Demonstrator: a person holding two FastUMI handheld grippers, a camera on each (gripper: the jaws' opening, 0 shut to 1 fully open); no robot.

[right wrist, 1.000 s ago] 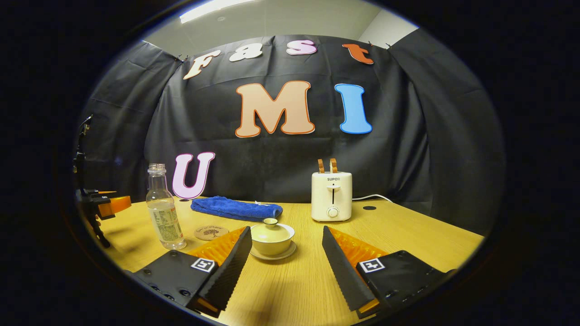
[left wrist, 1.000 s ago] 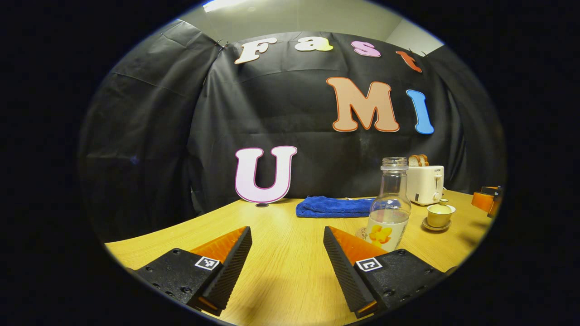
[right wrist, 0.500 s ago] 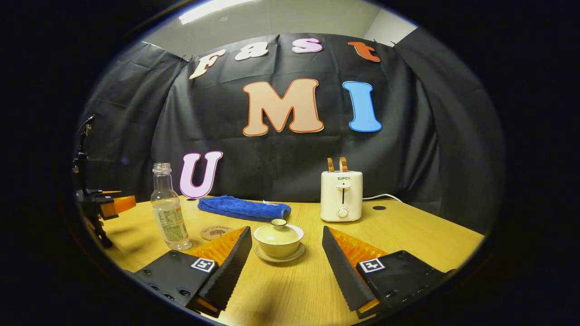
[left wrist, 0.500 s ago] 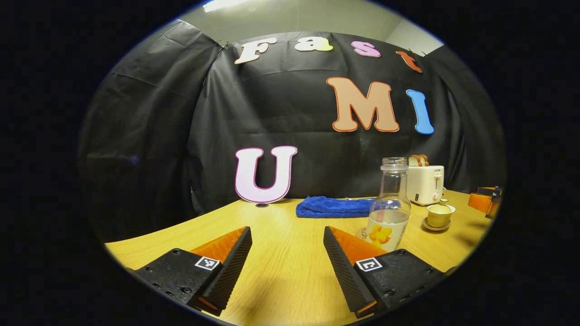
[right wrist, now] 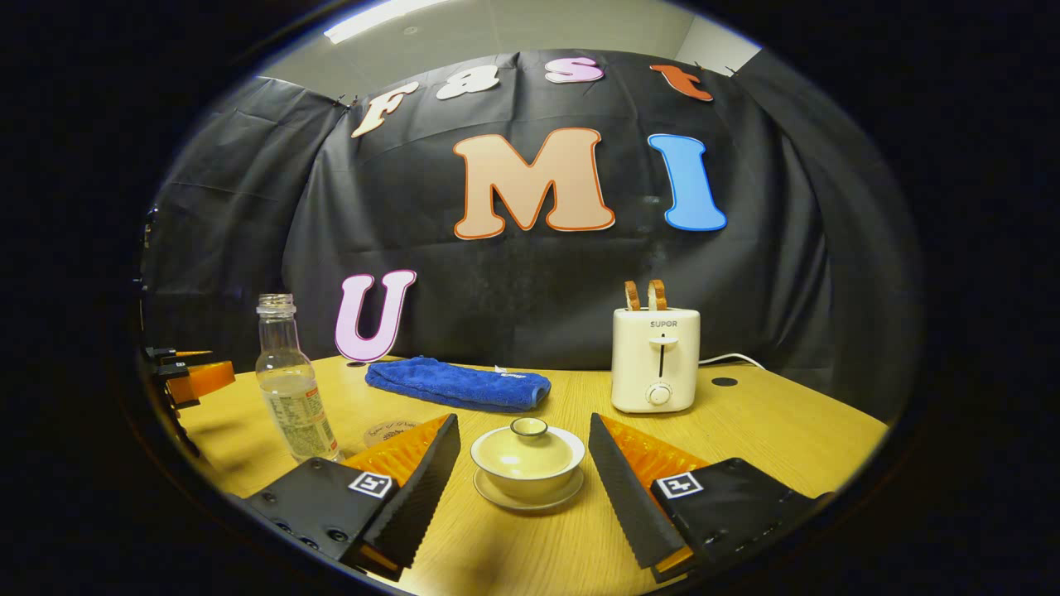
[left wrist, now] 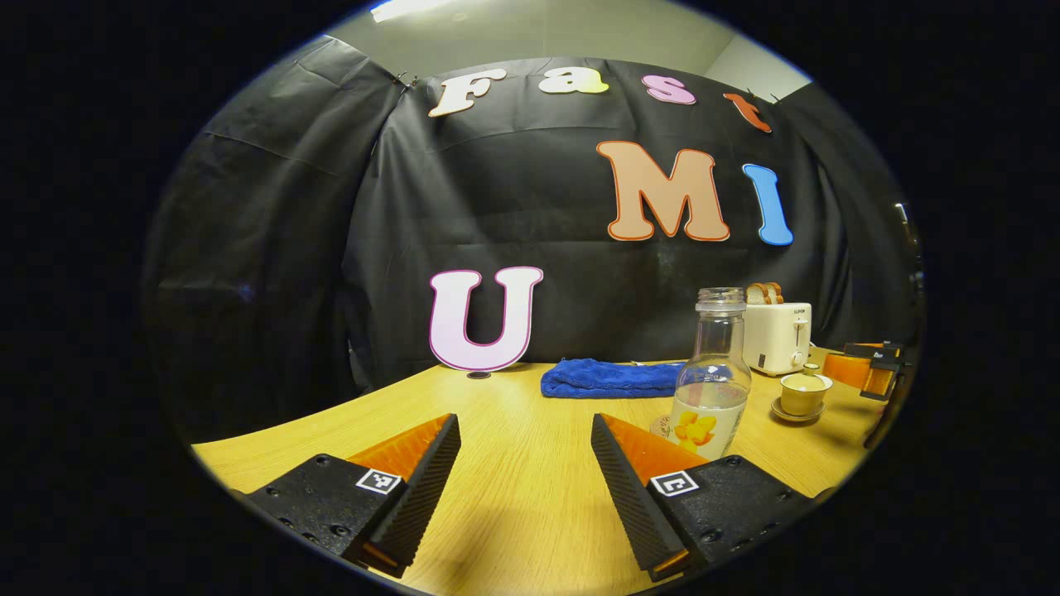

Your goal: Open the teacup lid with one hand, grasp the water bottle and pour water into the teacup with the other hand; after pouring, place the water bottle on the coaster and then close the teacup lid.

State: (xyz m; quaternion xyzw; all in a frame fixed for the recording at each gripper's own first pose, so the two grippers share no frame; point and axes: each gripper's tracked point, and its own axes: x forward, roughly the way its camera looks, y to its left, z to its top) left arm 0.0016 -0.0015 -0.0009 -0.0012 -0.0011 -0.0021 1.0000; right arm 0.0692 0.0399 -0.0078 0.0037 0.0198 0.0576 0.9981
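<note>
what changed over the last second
The right gripper has moved in on the teacup, which now sits between its open fingers, untouched. The left gripper stayed open and still; water bottle, lid and coaster unmoved.

We see a light wooden table (right wrist: 787, 430) running across the lower part of both views. In the right gripper view, a lidded teacup (right wrist: 527, 451) on its saucer (right wrist: 527, 498) sits at lower centre. Toward the lower left stands an uncapped water bottle (right wrist: 287, 381), partly filled, with a round coaster (right wrist: 386, 431) just right of it. Behind them, near the wall, a folded blue towel (right wrist: 458, 384) lies left of centre and a white toaster (right wrist: 656, 358) with two bread slices stands right of centre, a dark round spot (right wrist: 724, 382) on the tabletop beside it.
</note>
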